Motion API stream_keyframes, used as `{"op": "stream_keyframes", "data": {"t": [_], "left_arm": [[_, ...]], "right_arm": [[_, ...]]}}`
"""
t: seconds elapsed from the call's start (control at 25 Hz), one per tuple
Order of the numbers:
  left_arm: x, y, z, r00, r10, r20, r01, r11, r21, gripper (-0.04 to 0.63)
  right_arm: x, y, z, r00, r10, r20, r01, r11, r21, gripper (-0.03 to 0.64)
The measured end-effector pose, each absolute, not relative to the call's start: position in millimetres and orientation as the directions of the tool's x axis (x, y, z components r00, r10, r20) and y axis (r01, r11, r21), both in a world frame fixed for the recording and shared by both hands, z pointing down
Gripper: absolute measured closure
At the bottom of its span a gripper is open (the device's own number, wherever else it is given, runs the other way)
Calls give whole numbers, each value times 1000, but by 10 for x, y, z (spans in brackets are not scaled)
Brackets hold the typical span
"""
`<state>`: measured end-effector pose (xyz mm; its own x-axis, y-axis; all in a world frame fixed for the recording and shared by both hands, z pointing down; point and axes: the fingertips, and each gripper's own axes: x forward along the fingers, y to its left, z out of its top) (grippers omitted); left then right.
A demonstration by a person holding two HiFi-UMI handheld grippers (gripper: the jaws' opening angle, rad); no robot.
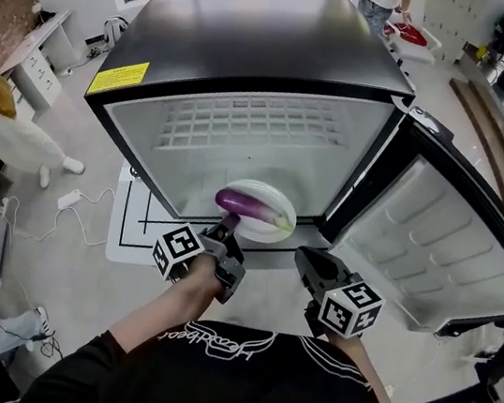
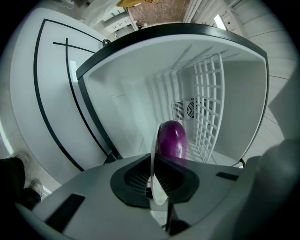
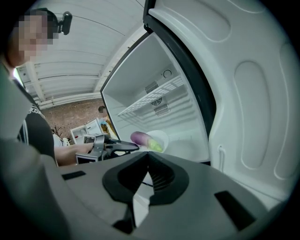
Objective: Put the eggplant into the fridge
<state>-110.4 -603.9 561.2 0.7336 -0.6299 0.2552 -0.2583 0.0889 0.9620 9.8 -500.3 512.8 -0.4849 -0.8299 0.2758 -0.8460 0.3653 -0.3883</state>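
Left forearm [image 1: 164, 305] outstretched; left claw [image 1: 226, 229] pinching plate [image 1: 263, 191] rim at fridge [image 1: 259, 36].

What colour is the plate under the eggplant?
White. The plate shows best in the head view.

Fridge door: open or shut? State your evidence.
Open. The fridge door stands swung wide at the right, inner liner showing, and the wire shelf inside is visible.
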Motion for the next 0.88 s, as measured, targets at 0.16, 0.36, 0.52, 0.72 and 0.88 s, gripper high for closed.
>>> {"op": "stream_keyframes", "data": {"t": [0.16, 0.36, 0.52, 0.72, 0.88], "left_arm": [[-1092, -6193, 5677, 720, -639, 271, -279, 92, 956, 574], [-1093, -6429, 5778, 692, -656, 302, -307, 111, 945, 572], [-1092, -6615, 5876, 668, -666, 332, -334, 130, 933, 572], [-1076, -6796, 5949, 650, -669, 360, -368, 137, 920, 572], [-1052, -6880, 5998, 646, -664, 376, -382, 145, 913, 574]], "right_arm": [[55, -5062, 5129, -488, -826, 280, -847, 371, -381, 609], [-23, -5124, 5176, -498, -816, 294, -844, 377, -382, 609], [-65, -5187, 5209, -504, -810, 300, -840, 380, -386, 609], [-112, -5268, 5234, -507, -805, 307, -839, 380, -389, 609], [-143, -5331, 5261, -509, -802, 312, -838, 378, -394, 609]]}}
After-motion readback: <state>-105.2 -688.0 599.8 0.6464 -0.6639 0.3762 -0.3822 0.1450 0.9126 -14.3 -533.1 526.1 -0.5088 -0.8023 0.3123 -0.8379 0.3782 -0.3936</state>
